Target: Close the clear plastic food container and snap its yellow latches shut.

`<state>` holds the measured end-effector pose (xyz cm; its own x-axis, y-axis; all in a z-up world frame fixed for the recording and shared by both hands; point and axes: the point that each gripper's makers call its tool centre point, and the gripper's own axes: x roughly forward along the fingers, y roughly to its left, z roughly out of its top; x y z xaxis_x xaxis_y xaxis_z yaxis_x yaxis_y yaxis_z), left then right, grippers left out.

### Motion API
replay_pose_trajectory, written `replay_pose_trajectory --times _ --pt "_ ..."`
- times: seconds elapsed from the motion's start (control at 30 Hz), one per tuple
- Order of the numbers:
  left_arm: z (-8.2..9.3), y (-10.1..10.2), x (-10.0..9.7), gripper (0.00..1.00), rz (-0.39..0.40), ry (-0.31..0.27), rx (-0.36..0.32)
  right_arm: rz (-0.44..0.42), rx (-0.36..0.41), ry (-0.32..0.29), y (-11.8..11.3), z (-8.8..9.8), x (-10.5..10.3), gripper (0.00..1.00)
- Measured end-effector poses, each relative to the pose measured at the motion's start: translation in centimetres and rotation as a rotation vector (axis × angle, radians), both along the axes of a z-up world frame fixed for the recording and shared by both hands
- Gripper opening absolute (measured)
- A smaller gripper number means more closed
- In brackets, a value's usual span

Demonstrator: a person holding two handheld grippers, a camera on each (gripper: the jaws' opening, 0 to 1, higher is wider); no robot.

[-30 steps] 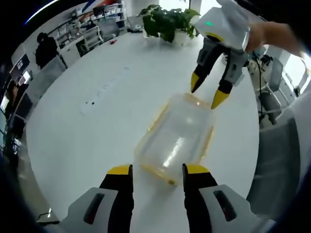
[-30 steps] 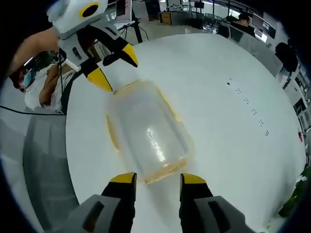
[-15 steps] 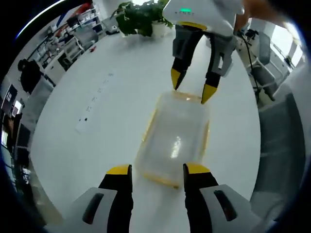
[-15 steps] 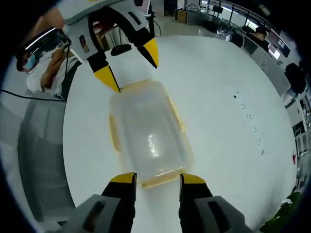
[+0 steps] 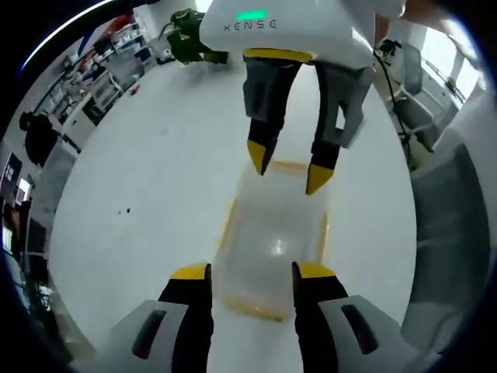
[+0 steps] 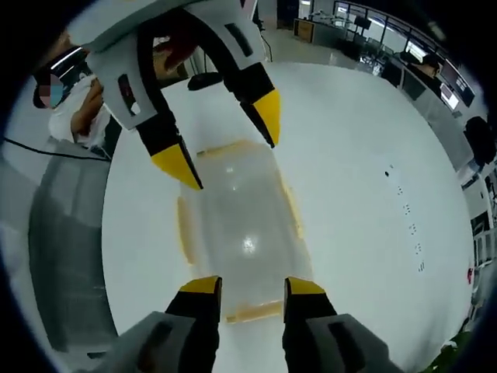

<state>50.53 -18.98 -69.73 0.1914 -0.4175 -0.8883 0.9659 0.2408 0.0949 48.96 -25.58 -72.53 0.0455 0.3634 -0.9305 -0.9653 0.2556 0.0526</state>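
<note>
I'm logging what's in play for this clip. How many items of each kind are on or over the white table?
Clear plastic food container: 1
Tongs: 2, the left tongs at one short end and the right tongs at the opposite end, both open
White round table: 1
Potted plant at the far edge: 1
Total: 5

I cannot tell whether the container's (image 5: 273,237) yellow latches (image 6: 183,229) are snapped or loose. Its near end hides behind the left gripper (image 5: 251,272). The plant (image 5: 189,43) is partly covered by the right gripper (image 5: 288,167).
</note>
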Motion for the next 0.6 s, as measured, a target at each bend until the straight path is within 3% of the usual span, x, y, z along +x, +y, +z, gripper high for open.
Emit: replay_pose_trajectory --times 0.6 --pt "-0.4 -1.8 -0.5 0.37 -0.031 0.005 -0.056 0.089 0.108 -0.037 2.8 0.3 0.7 0.22"
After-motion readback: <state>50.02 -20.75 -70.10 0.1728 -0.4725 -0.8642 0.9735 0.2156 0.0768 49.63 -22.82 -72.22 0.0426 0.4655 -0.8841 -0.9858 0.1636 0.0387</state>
